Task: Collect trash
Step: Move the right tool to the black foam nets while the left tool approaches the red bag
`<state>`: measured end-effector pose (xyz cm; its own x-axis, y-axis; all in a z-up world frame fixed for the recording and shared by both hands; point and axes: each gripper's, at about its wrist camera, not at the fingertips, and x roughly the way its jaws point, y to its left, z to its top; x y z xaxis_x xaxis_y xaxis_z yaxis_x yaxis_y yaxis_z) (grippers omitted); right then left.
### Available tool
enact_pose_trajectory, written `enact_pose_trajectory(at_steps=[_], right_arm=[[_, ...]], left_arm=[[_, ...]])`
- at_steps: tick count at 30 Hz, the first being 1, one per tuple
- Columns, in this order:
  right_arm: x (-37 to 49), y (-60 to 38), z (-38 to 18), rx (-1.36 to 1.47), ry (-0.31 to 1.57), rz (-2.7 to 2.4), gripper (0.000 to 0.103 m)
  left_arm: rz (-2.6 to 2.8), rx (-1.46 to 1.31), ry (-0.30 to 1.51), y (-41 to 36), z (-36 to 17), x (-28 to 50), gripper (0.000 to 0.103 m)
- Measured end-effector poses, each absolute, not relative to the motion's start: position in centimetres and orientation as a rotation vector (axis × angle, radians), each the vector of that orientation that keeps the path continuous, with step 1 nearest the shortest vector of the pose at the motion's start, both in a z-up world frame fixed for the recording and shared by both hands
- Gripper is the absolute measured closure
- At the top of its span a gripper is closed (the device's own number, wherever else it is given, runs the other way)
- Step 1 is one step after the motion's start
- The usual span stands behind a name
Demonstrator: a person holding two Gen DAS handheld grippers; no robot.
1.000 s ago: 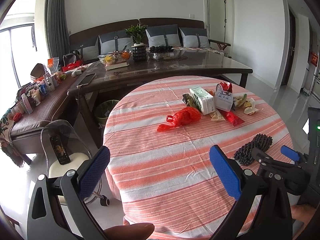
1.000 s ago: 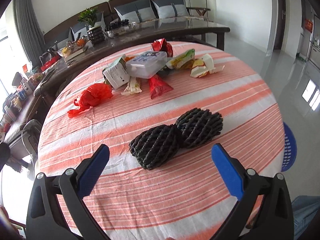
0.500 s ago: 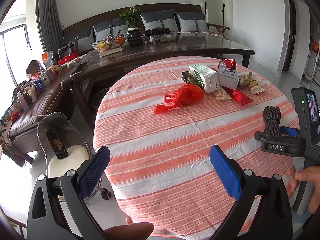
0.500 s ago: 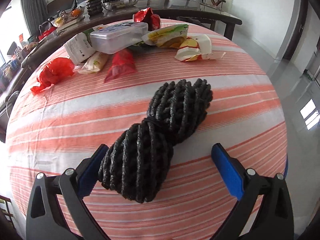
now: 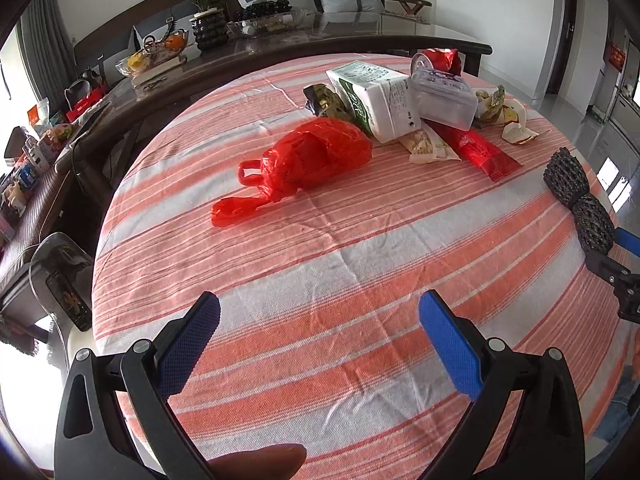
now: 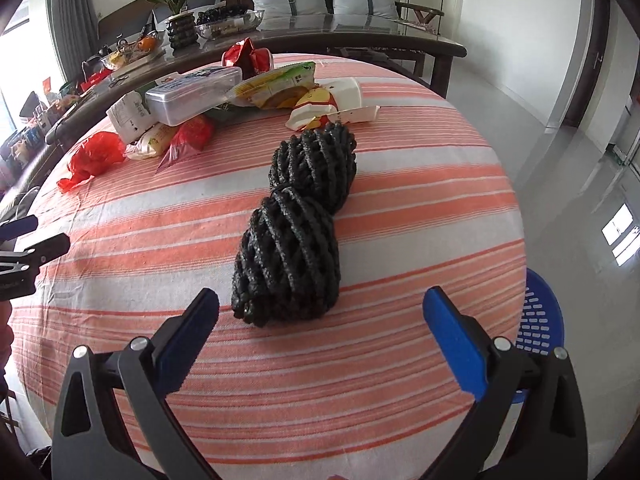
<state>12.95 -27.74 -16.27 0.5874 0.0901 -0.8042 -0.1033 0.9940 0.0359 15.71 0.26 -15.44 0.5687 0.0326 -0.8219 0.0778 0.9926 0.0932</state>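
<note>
Black foam netting [image 6: 298, 236] before spread right hand-held gripper [image 6: 320, 320]

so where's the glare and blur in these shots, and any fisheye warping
Left wrist view: blown-out window at left, thumb blurred, round table bulges. Right wrist view: glare patches on the floor, straight dark table edge bows, black foam netting sharp.

Matt woven tablecloth [image 5: 320, 264], glossy crinkled red plastic bag [image 5: 312, 160], black foam netting [image 6: 296, 236].
</note>
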Motion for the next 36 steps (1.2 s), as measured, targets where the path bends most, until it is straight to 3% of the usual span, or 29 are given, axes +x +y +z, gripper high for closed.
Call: enact_pose_trajectory(at_steps=[17, 20, 26, 30, 34, 36], right_arm=[[13.9, -28.1, -16.4, -0.015, 1.019, 0.123, 0.005], [14.1, -30.5, -14.6, 0.064, 1.018, 0.129, 0.005], [17.5, -32.5, -12.0, 0.226, 1.103, 0.243, 0.005], [19.8, -31.4, -11.4, 0.187, 1.145, 0.239, 0.005], [21.8, -30.4, -12.1, 0.193, 1.191, 0.245, 0.006], [22.5, -29.4, -13.0, 0.151, 1.218, 0.237, 0.011]], left_arm=[[-0.117, 0.075, 1.007, 0.0, -17.1, 18.1, 0.004], [-0.246, 0.101, 1.057, 1.2, -16.1, 18.5, 0.004], [-0.394, 0.189, 0.924, 3.6, -11.4, 21.6, 0.004], [-0.479, 0.337, 0.940, 1.7, -11.9, 24.6, 0.004], [-0.501, 0.421, 0.977, 0.1, -13.4, 26.4, 0.018], [-0.507, 0.412, 1.008, -0.1, -14.1, 26.9, 0.022]])
